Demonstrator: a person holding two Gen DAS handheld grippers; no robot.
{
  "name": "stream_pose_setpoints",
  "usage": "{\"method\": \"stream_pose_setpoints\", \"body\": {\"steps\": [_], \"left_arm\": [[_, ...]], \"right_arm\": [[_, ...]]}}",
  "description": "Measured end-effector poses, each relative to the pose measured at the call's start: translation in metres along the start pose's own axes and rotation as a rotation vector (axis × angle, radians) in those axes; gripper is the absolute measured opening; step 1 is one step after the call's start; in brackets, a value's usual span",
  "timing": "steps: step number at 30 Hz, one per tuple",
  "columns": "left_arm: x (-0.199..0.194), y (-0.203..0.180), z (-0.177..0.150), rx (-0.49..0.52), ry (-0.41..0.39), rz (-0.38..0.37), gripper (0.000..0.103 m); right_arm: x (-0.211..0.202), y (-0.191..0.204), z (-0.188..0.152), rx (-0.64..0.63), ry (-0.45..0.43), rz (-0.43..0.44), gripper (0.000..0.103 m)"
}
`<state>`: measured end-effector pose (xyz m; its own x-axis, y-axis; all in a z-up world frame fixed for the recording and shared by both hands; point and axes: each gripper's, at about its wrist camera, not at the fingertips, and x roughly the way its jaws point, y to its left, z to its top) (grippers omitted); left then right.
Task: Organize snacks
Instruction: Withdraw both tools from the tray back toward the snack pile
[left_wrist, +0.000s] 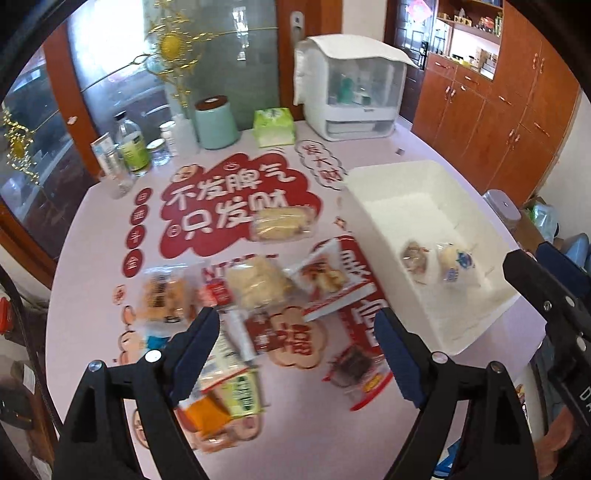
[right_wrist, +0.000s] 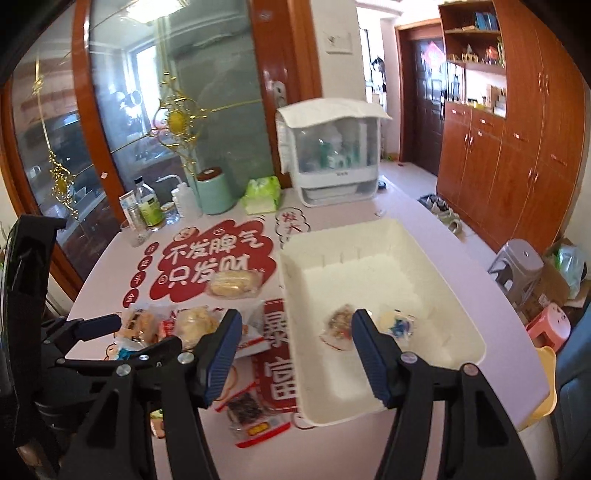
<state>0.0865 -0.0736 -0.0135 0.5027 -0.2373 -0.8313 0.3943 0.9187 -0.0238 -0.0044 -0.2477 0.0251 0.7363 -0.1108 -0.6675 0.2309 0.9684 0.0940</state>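
Two wrapped snacks already lie in the white bin; the rest are scattered on the table just ahead of my left tongs, the bin to their right. Both left and right tongs hang spread, empty. I'd reach left-handed; the bin has open room.

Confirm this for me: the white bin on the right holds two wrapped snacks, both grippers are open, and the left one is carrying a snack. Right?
Not quite. The left gripper carries nothing: the left wrist view shows its fingers spread with only the table's loose packets below. The rest holds: the white bin contains two wrapped snacks, and the right gripper is open too.
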Motion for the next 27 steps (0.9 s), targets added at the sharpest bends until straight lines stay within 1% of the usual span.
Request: {"method": "stream_pose_setpoints", "body": {"steps": [4, 13, 16, 21, 27], "left_arm": [[-0.009, 0.04, -0.007, -0.031, -0.011, 0.004, 0.085], [-0.015, 0.113, -0.024, -0.056, -0.04, 0.017, 0.085], [-0.014, 0.134, -0.031, -0.065, -0.04, 0.021, 0.085], [-0.011, 0.163, -0.045, -0.067, -0.031, 0.048, 0.085], [-0.002, 0.186, -0.06, -0.068, -0.012, 0.081, 0.085]], "right_arm": [[-0.007, 0.036, -0.004, -0.046, -0.018, -0.022, 0.062], [0.0, 0.079, -0.015, 0.006, 0.027, -0.01, 0.062], [0.006, 0.092, -0.02, 0.027, 0.061, 0.007, 0.062], [0.013, 0.112, -0.035, 0.035, 0.109, 0.008, 0.062], [0.023, 0.125, -0.056, 0.034, 0.186, 0.022, 0.062]]}}
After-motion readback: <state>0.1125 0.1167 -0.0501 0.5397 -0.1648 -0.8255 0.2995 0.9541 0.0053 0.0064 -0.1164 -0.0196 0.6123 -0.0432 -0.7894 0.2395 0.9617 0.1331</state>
